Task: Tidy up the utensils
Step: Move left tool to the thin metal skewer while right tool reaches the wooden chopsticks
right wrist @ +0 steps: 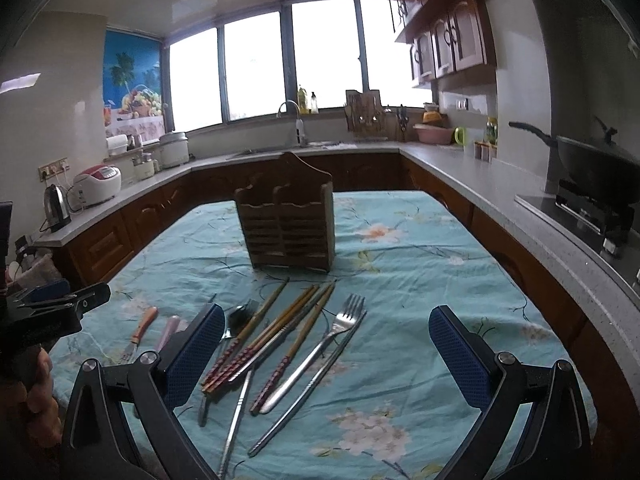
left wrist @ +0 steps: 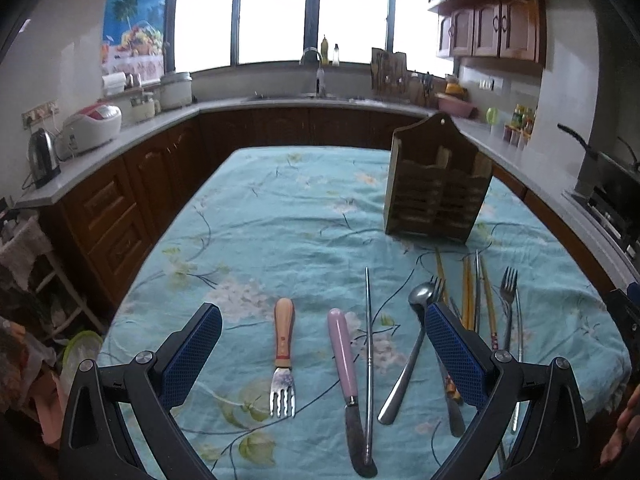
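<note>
2 grippers' jaws spread (blue mesh pads); slatted, perhaps wooden caddy [right wrist: 289, 229] upright.

We see bright daylight pouring in through the big windows [left wrist: 312, 12] at the back of the kitchen. The glass is so bright it looks plain white, and we cannot see outside. The room in front is dimmer, and the dark wood cabinets [right wrist: 448, 40] look nearly black in places. The wooden holder [right wrist: 290, 228] faces us with its shady side. The blue tablecloth [left wrist: 288, 208] is softly lit with only faint shadows. Metal cutlery [right wrist: 320, 348] shines a little. Both pictures bend like a fishbowl, so the counters [right wrist: 480, 176] curve. The corners fade to black. Far things look a bit fuzzy.
</note>
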The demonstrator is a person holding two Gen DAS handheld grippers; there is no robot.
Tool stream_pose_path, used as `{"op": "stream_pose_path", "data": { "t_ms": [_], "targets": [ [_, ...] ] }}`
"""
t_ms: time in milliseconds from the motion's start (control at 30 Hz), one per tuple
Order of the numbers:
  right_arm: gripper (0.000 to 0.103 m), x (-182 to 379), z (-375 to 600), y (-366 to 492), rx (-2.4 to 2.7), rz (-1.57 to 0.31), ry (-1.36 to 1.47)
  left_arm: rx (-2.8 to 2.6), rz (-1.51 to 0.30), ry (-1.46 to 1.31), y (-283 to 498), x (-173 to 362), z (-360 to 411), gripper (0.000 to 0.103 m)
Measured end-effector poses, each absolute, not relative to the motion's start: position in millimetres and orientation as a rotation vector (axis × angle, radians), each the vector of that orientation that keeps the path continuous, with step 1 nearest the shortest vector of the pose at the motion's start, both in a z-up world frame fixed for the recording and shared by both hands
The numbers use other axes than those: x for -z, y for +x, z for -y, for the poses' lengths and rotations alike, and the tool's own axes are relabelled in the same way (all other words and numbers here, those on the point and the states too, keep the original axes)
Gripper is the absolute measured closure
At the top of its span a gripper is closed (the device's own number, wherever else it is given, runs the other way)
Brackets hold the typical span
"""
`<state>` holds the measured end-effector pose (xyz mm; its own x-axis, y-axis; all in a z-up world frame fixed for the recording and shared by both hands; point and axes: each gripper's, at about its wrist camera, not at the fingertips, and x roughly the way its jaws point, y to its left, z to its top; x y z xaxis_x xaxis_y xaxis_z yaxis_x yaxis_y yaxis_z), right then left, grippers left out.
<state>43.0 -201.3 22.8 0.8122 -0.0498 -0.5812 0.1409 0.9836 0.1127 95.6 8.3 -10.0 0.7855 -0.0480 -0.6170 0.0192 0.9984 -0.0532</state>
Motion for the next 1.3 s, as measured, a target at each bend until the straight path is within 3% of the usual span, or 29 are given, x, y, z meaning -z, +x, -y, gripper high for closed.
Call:
{"op": "stream_pose_path", "data": {
  "t_ms": [367,500,833,1000,1200,1300],
  "targets": [
    [0.002,8,230,100,0.098,-0.742,0.238,0.067,-0.763,-0.026,148,10,-7,0.002],
    [0.013,16,229,126,0.059,-0.782,0.260,0.076,-0.790,-0.023,167,13,-8,0.004],
    [0.061,53,223,194,-0.005,-0.930,0.290,0.135,-0.896,-0.003,219,30,0,0.022],
    [0.071,77,224,215,-0.006,-1.021,0.294,0.152,-0.949,0.040,244,45,9,0.032],
    [0.079,96,231,228,0.009,-1.093,0.304,0.179,-1.011,0.072,269,64,19,0.053],
    [0.089,100,231,235,0.007,-1.112,0.295,0.188,-1.048,0.074,281,73,22,0.064]
  ]
}}
